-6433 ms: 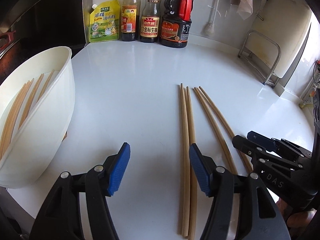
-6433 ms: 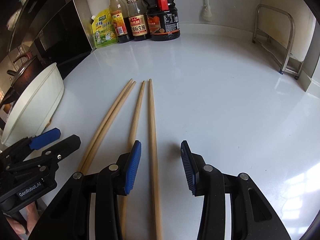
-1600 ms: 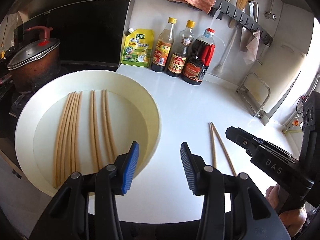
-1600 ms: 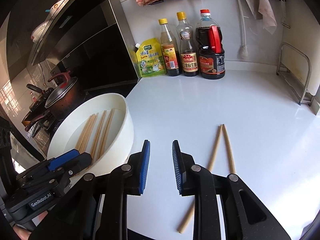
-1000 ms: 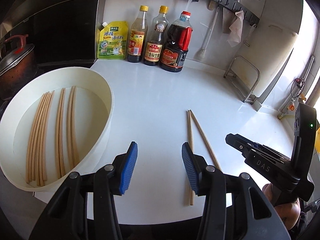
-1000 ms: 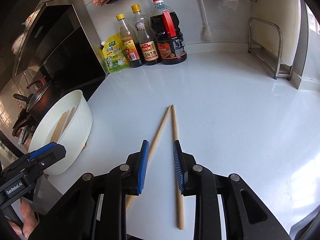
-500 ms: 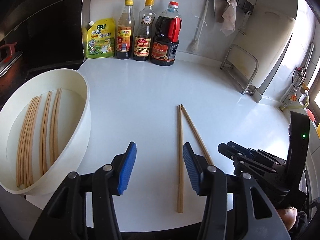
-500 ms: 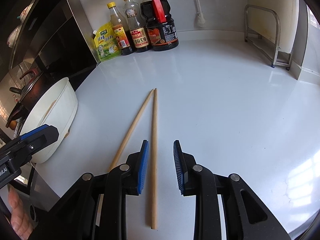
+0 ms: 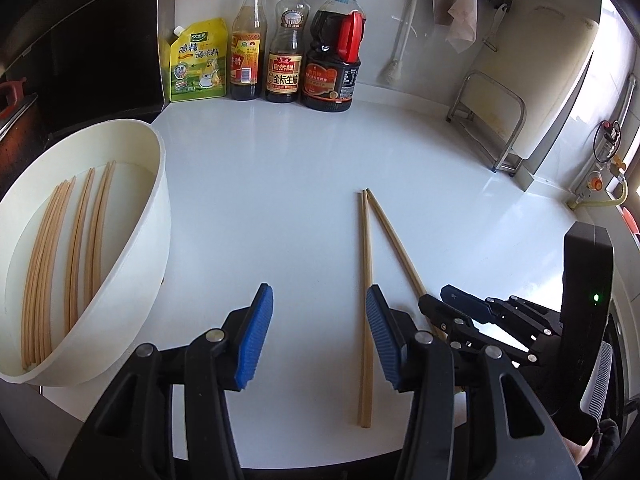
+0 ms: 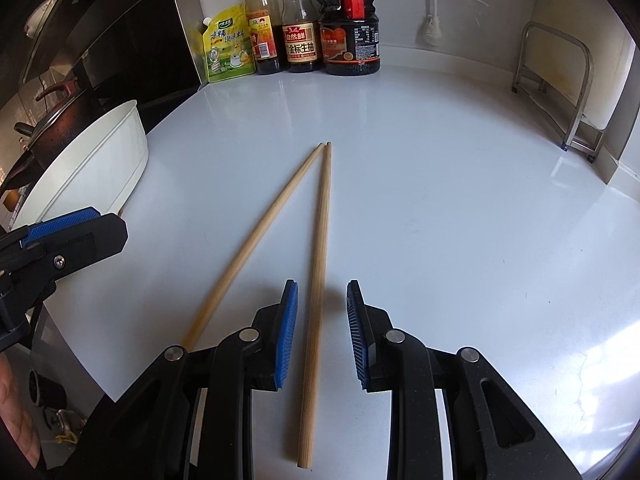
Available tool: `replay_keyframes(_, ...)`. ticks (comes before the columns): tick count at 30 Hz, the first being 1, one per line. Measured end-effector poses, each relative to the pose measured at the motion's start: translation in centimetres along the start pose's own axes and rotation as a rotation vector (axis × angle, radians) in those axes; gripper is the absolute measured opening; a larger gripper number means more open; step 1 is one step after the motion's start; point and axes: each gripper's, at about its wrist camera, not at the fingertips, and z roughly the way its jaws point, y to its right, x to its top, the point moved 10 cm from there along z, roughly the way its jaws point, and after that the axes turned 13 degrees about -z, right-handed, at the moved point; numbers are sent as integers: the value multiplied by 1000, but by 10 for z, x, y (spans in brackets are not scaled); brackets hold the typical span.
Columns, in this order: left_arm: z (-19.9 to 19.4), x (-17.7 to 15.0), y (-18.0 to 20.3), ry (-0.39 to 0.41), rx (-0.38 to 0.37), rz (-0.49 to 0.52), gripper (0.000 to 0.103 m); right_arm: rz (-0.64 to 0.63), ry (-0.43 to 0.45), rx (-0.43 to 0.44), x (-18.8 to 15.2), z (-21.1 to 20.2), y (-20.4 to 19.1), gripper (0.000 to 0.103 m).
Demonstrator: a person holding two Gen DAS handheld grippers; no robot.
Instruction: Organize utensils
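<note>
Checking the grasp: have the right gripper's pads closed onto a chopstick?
No, the right gripper straddles one chopstick with gaps on both sides.

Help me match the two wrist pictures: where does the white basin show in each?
Left wrist view: the white basin fills the left side, with chopsticks lying inside.
Right wrist view: it sits at the left edge, seen from the side, contents hidden.
Shared landmark: the red-handled soy sauce jug at the back wall.

Two close wrist fisheyes angled down, sharing countertop point(image 9: 280, 184), chopsticks point(image 10: 316, 280)
</note>
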Motion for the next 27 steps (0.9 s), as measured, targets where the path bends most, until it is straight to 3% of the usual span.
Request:
replay_keyframes(3, 6, -3, -2, -14, 7, -8, 48, -27, 3, -25, 0, 1, -1, 23)
replay_keyframes(6, 10, -5, -1, -20, 11, -8, 48, -44, 2, -48, -1, 1, 0, 7)
replay_keyframes(13, 22, -13, 8, -49, 10, 5, 48, 5, 15, -38, -7, -3, 13, 7)
replay_keyframes(16, 28, -15, 12, -49, 17, 10, 55, 42, 16, -36, -10, -6, 23, 7)
replay_keyframes(23, 48, -20, 19, -64, 38, 26, 56, 99, 17, -65, -20, -14, 48, 7)
replay_keyframes(27, 53, -19, 19, -47, 51, 19, 63, 113, 15, -82, -23, -16, 59, 7)
